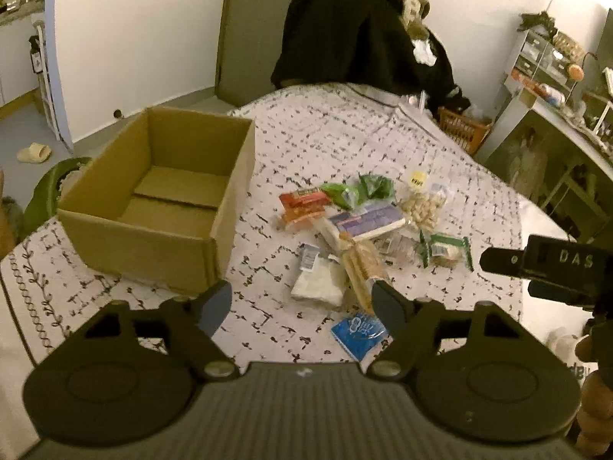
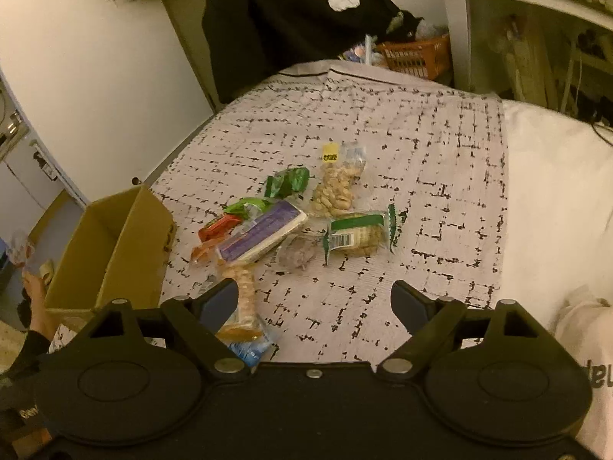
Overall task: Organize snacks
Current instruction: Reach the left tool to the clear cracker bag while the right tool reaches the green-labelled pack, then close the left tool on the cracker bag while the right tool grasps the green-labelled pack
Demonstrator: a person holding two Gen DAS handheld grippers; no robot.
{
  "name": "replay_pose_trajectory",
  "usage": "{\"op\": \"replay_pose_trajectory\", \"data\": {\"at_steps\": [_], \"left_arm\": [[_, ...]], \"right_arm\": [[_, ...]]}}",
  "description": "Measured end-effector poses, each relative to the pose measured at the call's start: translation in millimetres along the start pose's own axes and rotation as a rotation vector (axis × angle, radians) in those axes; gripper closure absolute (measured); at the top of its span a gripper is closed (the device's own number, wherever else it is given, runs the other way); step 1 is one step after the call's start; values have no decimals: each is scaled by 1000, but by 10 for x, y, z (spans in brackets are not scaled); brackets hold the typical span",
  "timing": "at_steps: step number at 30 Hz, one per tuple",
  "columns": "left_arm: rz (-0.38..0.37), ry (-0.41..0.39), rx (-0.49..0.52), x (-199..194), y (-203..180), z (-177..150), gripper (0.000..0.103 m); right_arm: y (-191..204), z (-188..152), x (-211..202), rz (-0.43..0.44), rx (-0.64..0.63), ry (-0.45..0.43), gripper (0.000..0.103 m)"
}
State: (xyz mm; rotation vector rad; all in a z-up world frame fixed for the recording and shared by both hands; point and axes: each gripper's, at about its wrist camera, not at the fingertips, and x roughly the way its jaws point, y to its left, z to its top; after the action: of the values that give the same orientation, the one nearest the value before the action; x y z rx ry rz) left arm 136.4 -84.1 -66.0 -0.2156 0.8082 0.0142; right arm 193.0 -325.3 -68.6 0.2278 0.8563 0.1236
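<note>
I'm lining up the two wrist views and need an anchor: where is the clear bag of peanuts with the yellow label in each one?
Left wrist view: bag of peanuts right of centre, at the far right edge of the snack pile.
Right wrist view: bag of peanuts near centre, at the pile's far end.
Shared landmark: the cardboard box, left of the pile in both.

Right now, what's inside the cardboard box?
No snacks show inside the box: only its bare floor flaps. The near wall hides the strip of floor just behind it. The snack pile lies beside it on the cloth.
</note>
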Motion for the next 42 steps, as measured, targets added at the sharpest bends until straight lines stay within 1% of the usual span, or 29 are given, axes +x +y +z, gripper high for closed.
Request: {"op": "replay_pose_trajectory", "data": {"at_steps": [4,14,18,19,21,25,27,32,34,39,40,41,42], "left_arm": [[23,25,15,198,-50,-14,28],[-6,48,-3,500,-181,58,28],[-14,47,-17,626,-276,78,28],[-15,50,-20,657,-295,79,28],[-27,48,-27,735,-340,83,28],[-41,62,-36,883,-432,78,28],[-34,75,-33,972,-489,75,28],[-20,92,-11,1114,-571,66,28],[-6,115,-4,1175,-599,60,28],[55,121,67,1258,-704,3,28],[72,122,76,1272,-714,-1,30],[96,125,92,1288,-728,-6,36],[105,124,101,1297,-732,-2,38]], "right_arm": [[-90,76,133,6,43,1,17],[-277,267,523,-45,106,5,17],[-327,261,627,-60,86,-33,17],[-351,242,658,-62,82,-46,18],[-402,227,736,-63,91,-41,27],[-446,239,848,-54,96,-41,29],[-459,244,883,-49,104,-49,29],[-448,217,1076,-60,84,-8,28],[-421,212,1135,-56,65,-1,26],[-329,207,1204,-87,-2,-2,26],[-315,205,1215,-92,-11,0,26],[-304,204,1219,-100,-22,0,26],[-289,203,1226,-106,-33,1,25]]}}
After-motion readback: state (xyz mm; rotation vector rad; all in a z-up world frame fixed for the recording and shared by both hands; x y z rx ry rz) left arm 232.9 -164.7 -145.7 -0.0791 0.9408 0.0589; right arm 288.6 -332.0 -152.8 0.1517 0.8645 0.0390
